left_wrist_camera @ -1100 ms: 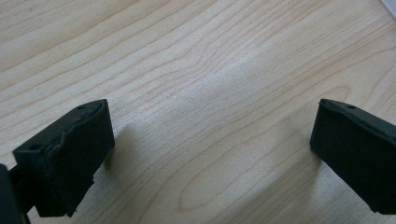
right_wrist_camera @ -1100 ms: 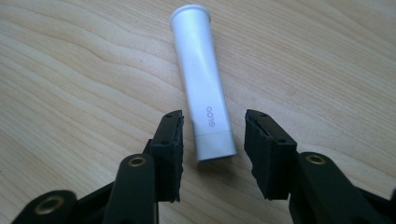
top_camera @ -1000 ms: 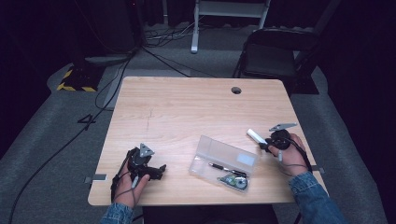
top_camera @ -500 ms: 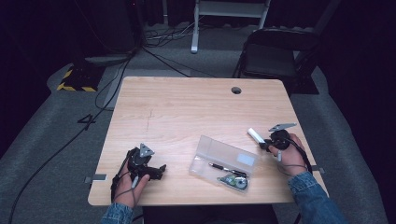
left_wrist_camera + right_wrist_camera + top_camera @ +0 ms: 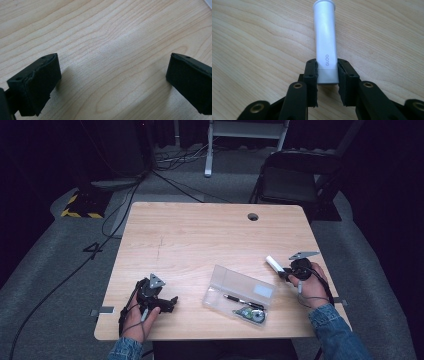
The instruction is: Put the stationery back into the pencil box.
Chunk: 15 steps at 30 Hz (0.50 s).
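Observation:
A white glue stick [image 5: 325,37] marked GLOO lies on the wooden table [image 5: 200,240] near its right edge, also seen from above as the glue stick [image 5: 272,263]. My right gripper [image 5: 327,72] has just been closing and its pads now press on both sides of the tube's near end; in the high view the right gripper [image 5: 281,271] points up and left. My left gripper [image 5: 112,77] stands open with bare wood between its jaws. That left gripper [image 5: 170,302] rests near the table's front left corner.
A clear plastic case [image 5: 250,287] lies open between the hands, holding a pen [image 5: 242,301] and a small round item [image 5: 256,316]. A cable hole [image 5: 253,216] is at the table's back right. A chair [image 5: 292,182] and floor cables are beyond the table.

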{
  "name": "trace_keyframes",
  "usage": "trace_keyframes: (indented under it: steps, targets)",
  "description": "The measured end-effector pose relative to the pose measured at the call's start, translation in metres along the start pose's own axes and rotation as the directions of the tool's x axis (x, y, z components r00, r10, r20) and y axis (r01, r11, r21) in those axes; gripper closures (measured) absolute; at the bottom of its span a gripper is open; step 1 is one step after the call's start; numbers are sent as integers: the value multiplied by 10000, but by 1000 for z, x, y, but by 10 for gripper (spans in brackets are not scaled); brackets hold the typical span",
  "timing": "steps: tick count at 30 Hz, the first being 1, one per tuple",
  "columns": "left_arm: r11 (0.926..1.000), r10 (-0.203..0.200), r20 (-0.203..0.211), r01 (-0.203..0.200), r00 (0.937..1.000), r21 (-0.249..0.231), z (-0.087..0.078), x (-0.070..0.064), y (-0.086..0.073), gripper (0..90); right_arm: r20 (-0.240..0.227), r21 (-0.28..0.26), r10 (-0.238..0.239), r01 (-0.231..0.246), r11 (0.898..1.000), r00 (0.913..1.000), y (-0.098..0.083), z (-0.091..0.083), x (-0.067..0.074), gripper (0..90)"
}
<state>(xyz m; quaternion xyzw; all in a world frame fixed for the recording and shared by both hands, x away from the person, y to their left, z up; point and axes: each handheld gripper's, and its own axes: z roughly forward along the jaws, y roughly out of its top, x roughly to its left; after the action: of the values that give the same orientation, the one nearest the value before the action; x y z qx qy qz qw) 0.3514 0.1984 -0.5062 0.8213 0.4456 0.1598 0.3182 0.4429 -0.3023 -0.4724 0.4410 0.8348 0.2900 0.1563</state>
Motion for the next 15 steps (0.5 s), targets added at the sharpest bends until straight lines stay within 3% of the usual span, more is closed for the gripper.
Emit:
trace_keyframes:
  steps: [15]
  targets:
    - [10000,-9,2,9,10000,6,0,0,0,2,-41,-785,-118,115,9968,9999,11,-29,4,718]
